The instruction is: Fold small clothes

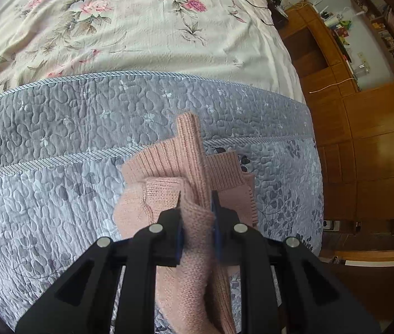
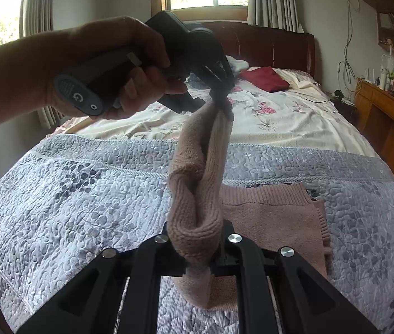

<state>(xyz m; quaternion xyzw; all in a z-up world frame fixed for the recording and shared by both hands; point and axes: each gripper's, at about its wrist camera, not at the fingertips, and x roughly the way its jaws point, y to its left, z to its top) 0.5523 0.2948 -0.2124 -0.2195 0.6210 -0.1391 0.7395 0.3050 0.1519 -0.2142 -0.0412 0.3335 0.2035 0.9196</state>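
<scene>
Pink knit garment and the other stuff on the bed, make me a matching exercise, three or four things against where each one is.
Things:
1. pink knit garment
2. dark red cloth
3. grey quilt
4. left claw

Places:
A. spread over the near end of the bed
B. lying near the headboard
C. raised above the bed, shut on fabric
D. part lifted between both claws, part flat on the quilt

Pairs: 1-D, 2-B, 3-A, 4-C. The right claw grips the lower end.
</scene>
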